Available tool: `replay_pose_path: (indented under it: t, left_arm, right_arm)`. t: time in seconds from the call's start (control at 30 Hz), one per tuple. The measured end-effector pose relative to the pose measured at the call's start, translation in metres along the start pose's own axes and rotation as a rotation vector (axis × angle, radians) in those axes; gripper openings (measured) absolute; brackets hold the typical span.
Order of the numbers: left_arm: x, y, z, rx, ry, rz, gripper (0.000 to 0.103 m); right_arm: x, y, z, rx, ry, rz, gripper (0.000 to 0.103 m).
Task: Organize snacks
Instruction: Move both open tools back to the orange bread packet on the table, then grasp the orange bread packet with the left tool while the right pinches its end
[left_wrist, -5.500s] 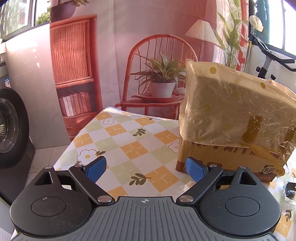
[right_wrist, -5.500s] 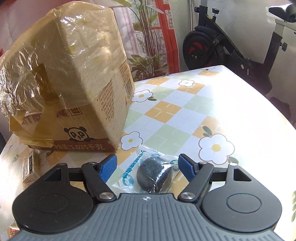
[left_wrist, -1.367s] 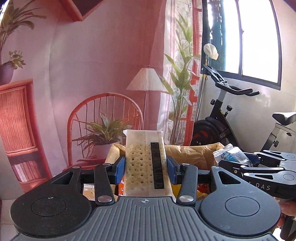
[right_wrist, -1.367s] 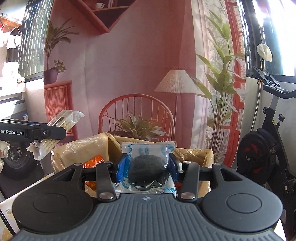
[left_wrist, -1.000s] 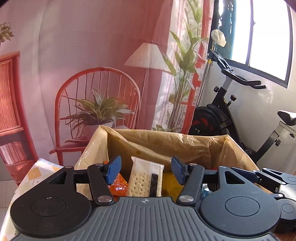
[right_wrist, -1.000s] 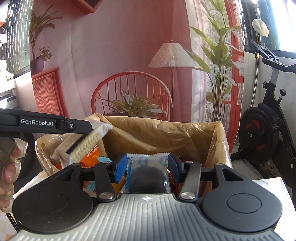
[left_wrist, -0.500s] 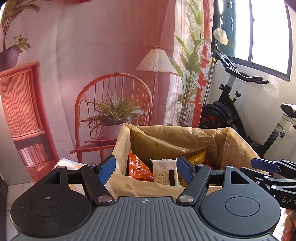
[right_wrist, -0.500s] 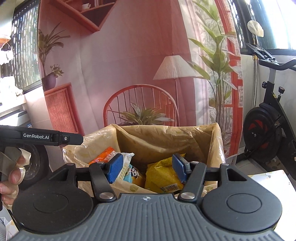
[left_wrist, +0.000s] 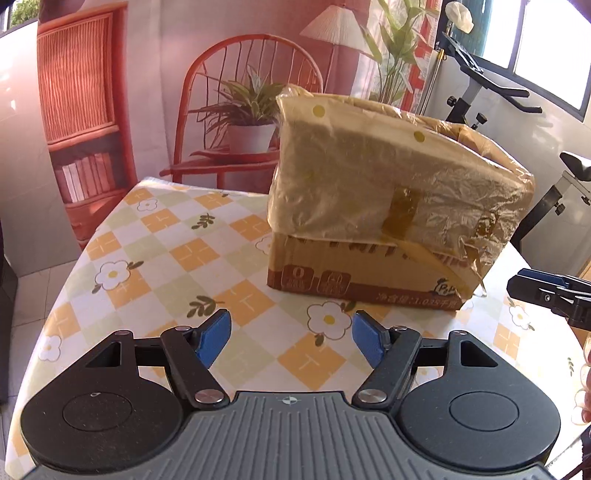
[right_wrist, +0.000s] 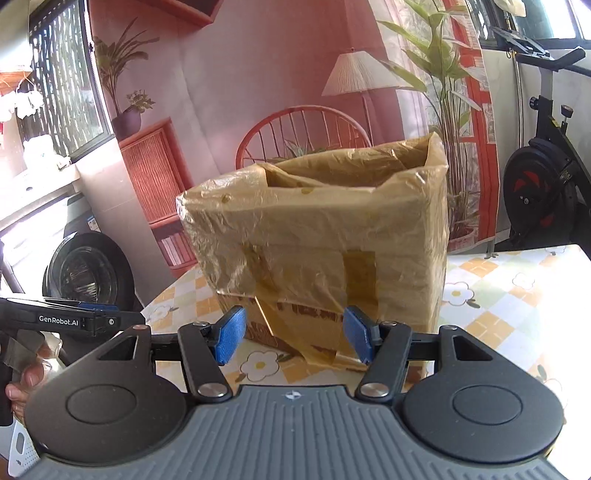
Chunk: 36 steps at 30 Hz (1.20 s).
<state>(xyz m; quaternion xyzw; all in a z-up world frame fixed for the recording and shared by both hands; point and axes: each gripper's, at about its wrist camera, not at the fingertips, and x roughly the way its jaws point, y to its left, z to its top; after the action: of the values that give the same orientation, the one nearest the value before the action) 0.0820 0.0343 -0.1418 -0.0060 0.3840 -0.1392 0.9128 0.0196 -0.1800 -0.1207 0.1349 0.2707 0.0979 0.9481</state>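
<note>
Both tongs are spread wide with nothing between the blue pads: the left gripper (left_wrist: 291, 341) hangs over the tablecloth (left_wrist: 159, 258), a checked orange, green and white one with daisies, and the right gripper (right_wrist: 291, 338) faces the cardboard box (right_wrist: 325, 258). The box sits on the table just past both, lined with a yellowish plastic bag folded over its rim and taped down. Can't see inside it from here, so no snacks visible. Room behind has a red chair (left_wrist: 255, 96), a potted plant, a lamp and an exercise bike (right_wrist: 543, 184). The box shows "1.035" by a panda logo; the left tool reads "GenRobot.AI".
</note>
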Motion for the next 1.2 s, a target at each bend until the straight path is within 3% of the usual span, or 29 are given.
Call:
replay_pose_path:
  t: [0.2, 0.37, 0.53, 1.07, 1.2]
  left_arm:
    - [0.019, 0.004, -0.047, -0.038, 0.161, -0.043, 0.073]
    - [0.027, 0.005, -0.073, -0.120, 0.256, -0.153, 0.071]
    - [0.032, -0.007, -0.092, -0.101, 0.316, -0.184, 0.064]
    - [0.052, -0.022, -0.095, -0.106, 0.338, -0.260, 0.064]
    - [0.054, -0.024, -0.095, -0.097, 0.345, -0.315, 0.052]
  right_arm:
    - [0.010, -0.001, -0.050, -0.055, 0.190, 0.017, 0.062]
    - [0.018, 0.011, -0.076, -0.116, 0.338, 0.042, 0.062]
    - [0.026, 0.024, -0.098, -0.141, 0.430, 0.086, 0.062]
    - [0.040, 0.029, -0.109, -0.127, 0.468, 0.113, 0.064]
    - [0.041, 0.027, -0.111, -0.103, 0.466, 0.124, 0.066]
